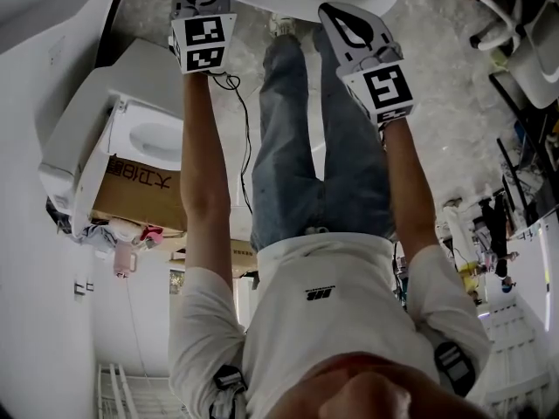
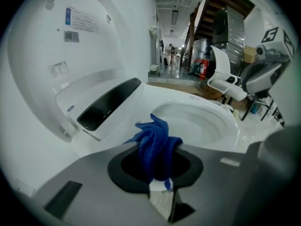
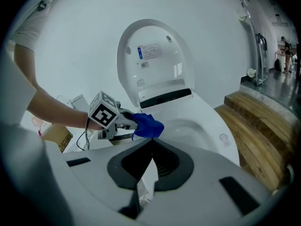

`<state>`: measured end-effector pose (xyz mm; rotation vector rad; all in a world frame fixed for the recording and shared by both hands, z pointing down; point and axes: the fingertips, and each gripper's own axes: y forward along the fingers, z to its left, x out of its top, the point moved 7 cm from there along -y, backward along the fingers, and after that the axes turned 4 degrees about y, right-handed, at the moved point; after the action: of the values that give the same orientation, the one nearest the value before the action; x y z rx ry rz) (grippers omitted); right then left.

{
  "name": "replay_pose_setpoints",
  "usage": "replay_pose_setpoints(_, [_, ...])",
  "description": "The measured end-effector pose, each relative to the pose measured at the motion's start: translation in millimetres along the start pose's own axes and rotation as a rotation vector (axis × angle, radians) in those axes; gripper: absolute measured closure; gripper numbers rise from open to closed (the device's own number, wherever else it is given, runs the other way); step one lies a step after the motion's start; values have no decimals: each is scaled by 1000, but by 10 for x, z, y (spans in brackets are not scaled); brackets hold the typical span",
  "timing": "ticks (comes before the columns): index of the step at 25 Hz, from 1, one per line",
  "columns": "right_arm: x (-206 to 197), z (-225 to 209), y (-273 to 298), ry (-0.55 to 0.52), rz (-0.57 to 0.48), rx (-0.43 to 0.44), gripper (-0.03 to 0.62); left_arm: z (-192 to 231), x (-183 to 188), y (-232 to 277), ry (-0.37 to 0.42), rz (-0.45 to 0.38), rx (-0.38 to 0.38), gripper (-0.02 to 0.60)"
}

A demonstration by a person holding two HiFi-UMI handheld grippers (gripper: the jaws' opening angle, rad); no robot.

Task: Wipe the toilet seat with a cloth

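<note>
White wall backs the toilet, with wooden steps to one side of it and a cardboard box on the floor at the other; the lid stands raised against that wall, which leaves the toilet seat lying open around the bowl, and that looks to be the point of it, since the seat is what has to be wiped; the person stands facing the toilet with both arms stretched forward; the left gripper has its jaws clamped on the cloth, pinching it by one bunched end so that the loose part sticks out ahead of the jaws as a pad to rub with; from the right gripper view the cloth hangs over the rear of the seat on the person's left, close to the dark strip under the lid, though I cannot tell whether it touches the seat or hovers just above it; the right gripper has its jaws pressed together on nothing and is held back from the bowl, seemingly just kept out of the way; the cloth is deep blue, soft and crumpled into folds, with a small tab showing at the pinch; the seat is smooth, glossy white, with no dirt that I can see.
</note>
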<state>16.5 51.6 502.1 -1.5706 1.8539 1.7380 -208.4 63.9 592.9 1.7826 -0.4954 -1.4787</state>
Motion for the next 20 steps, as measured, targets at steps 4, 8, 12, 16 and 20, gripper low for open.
replay_pose_setpoints(4, [-89, -1, -25, 15, 6, -1, 599, -55, -111, 114, 18, 44, -32, 505])
replay_pose_setpoints(8, [-142, -37, -55, 31, 3, -7, 599, -71, -113, 145, 11, 62, -52, 505])
replay_pose_setpoints(12, [-174, -76, -100, 50, -4, -18, 599, -99, -121, 128, -5, 80, -64, 505])
replay_pose_setpoints(16, [-225, -107, -117, 63, -6, -26, 599, -156, -188, 123, 5, 102, -71, 505])
replay_pose_setpoints(20, [-265, -216, -238, 79, -10, -47, 599, -318, -145, 118, 18, 114, -96, 505])
